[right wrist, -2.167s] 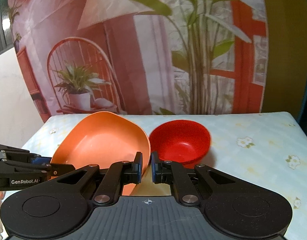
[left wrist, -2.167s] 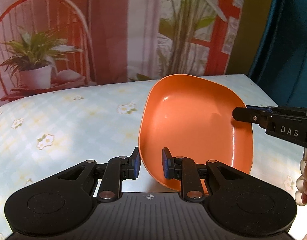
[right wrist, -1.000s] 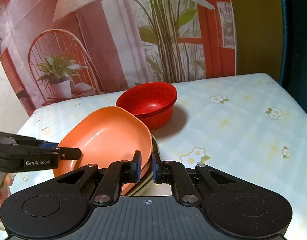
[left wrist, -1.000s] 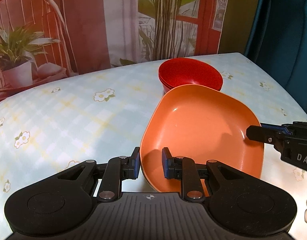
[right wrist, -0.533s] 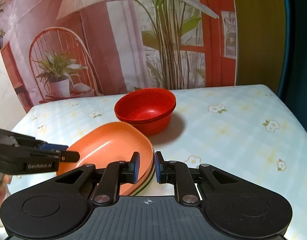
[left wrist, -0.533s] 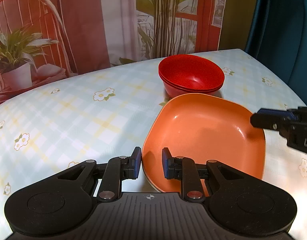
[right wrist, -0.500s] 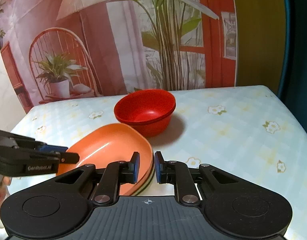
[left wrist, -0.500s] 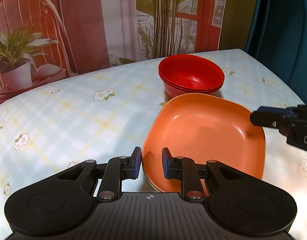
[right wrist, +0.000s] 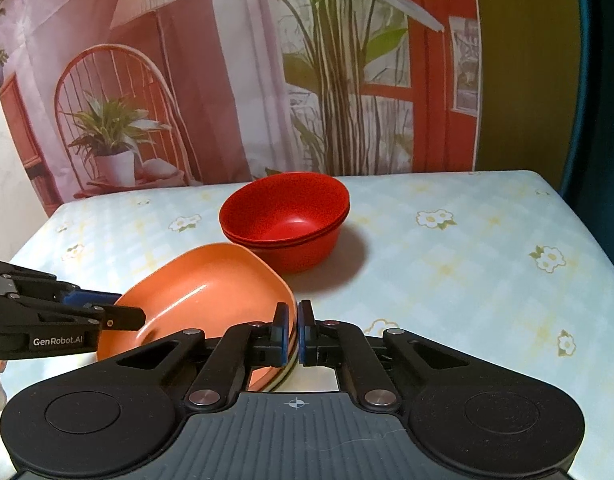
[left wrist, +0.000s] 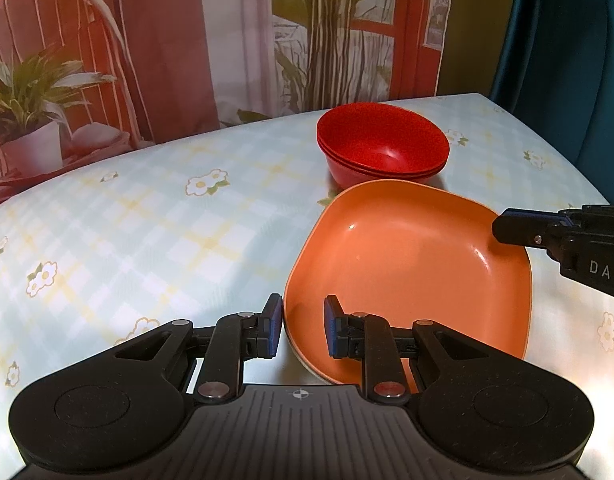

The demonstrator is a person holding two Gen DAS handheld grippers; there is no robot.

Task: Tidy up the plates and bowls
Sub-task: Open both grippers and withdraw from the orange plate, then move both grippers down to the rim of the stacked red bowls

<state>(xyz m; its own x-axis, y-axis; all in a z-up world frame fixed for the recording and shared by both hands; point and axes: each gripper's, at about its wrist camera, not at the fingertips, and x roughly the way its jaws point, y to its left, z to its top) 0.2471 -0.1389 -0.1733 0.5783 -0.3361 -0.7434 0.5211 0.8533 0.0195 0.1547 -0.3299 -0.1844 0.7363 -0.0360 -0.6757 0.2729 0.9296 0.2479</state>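
The orange plate [left wrist: 411, 256] lies at lower centre-right on the tablecloth [left wrist: 127, 220], just below the stacked red bowls [left wrist: 383, 148]. The right gripper [right wrist: 293, 328] is clamped on its rim; the left gripper [left wrist: 299, 320] straddles the opposite rim, fingers apart

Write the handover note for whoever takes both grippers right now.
Left gripper: jaws open, straddling the near rim of the orange rounded-square plastic plate, not clamping it.
Right gripper: jaws nearly closed around that plate's opposite rim; whether they pinch it cannot be told.
The plate lies on at least one pale plate, whose edge shows beneath it, on the floral checked tablecloth.
Stacked red plastic bowls stand just behind.
Done: bowls nested, plate set on its stack.
Left: free both grippers and back away.
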